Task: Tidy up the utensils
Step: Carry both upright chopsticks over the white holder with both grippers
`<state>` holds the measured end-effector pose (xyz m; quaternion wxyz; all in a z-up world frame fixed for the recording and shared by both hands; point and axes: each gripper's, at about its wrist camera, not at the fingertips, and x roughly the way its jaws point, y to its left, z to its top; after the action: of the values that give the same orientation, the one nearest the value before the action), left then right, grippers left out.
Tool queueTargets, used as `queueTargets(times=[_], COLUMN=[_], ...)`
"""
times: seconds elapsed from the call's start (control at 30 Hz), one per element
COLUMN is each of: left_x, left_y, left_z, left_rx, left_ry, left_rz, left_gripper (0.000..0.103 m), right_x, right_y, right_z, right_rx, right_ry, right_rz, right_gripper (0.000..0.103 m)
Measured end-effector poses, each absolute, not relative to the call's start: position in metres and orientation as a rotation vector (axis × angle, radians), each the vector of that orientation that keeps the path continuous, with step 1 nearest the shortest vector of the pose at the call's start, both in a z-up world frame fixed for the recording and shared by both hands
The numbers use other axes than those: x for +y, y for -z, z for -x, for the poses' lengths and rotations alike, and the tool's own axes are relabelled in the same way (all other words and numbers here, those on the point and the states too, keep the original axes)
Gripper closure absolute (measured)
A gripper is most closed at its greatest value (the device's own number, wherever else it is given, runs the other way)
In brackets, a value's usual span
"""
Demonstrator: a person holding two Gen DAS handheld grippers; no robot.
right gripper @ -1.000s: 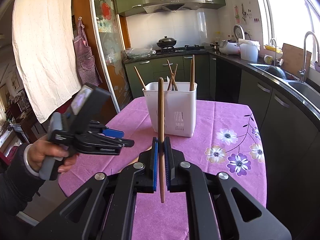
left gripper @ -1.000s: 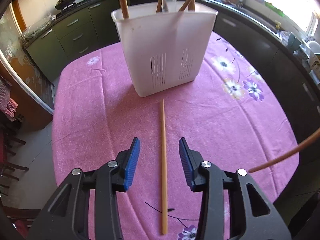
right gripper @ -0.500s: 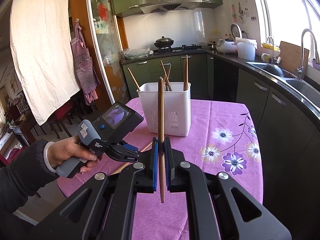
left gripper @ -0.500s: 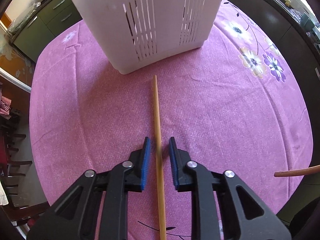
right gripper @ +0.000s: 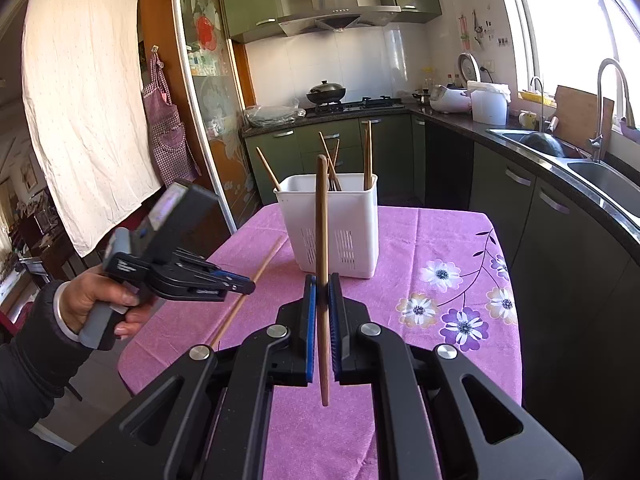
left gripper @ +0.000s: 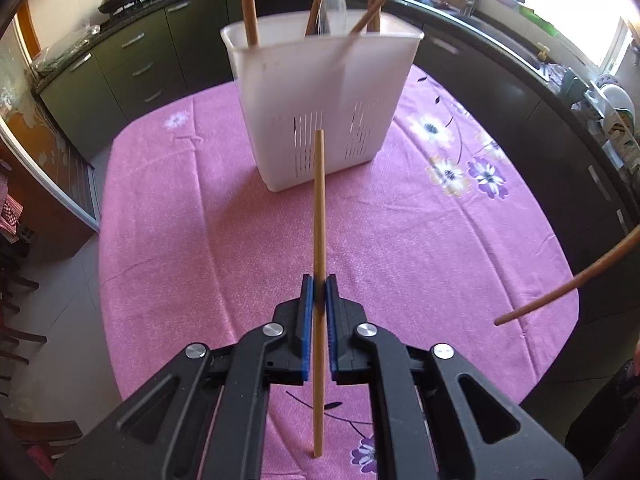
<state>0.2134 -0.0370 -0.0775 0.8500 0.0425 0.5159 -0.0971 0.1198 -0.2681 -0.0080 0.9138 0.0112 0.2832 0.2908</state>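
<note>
The left gripper (left gripper: 319, 280), whose jaws have just been closing, is now pinching a pale wooden chopstick (left gripper: 319, 208) and lifting it off the pink tablecloth (left gripper: 168, 216), near the white utensil holder (left gripper: 320, 96). The right gripper (right gripper: 321, 286) is clamping a darker chopstick (right gripper: 322, 220) upright. Both look ready for dropping into the holder.
</note>
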Motion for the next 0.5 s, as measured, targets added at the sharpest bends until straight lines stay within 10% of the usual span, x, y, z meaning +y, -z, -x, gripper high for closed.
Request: queueTargets(times=[0.5], left_x=[-0.023], left_y=[0.025], left_z=[-0.124], left_rx=[0.859], left_ry=[0.228], left_rz=[-0.093], left_gripper=[0.097], right_x=[-0.259], right_y=[0.004], right_z=[-0.111], right_rx=[0.581], right_ry=[-0.611], right_rz=[-0.004], right_gripper=[0.096])
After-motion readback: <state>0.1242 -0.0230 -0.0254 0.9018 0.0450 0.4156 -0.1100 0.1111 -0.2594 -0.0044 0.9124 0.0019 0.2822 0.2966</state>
